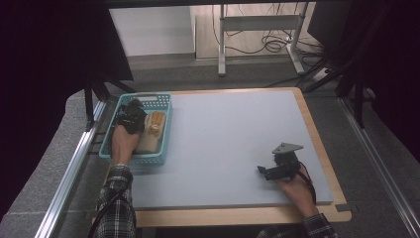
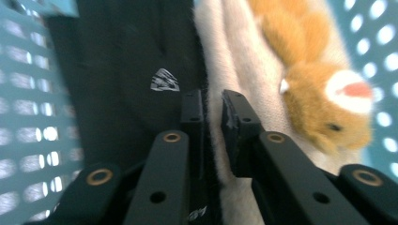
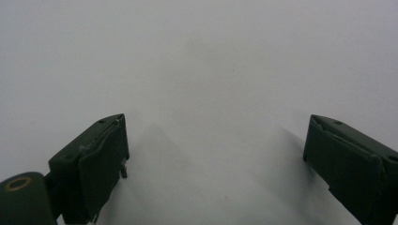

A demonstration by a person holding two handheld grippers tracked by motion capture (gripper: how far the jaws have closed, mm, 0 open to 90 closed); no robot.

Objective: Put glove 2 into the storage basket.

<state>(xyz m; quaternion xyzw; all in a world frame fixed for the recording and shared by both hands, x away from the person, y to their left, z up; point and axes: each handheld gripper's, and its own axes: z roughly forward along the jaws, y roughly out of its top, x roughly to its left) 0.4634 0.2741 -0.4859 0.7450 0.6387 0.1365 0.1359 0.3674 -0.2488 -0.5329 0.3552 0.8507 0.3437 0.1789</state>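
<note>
A plush toy [image 1: 154,128] with orange and cream fur lies in the teal basket [image 1: 163,101] at the table's left. In the left gripper view its face [image 2: 347,103] shows a white muzzle. Left of it in the basket lies a black cloth [image 2: 131,70] with a small white mark. My left gripper [image 2: 213,105] reaches into the basket [image 2: 28,93], its jaws nearly together on the plush toy's cream edge [image 2: 220,56], right beside the black cloth. My right gripper [image 1: 262,171] rests near the table's front right, and its jaws [image 3: 216,136] stand wide open over bare grey surface.
The grey table top [image 1: 233,134] has a wooden rim [image 1: 317,129] at the right and front. Metal rails [image 1: 69,173] run along the left side. A desk frame [image 1: 257,34] with cables stands on the floor beyond.
</note>
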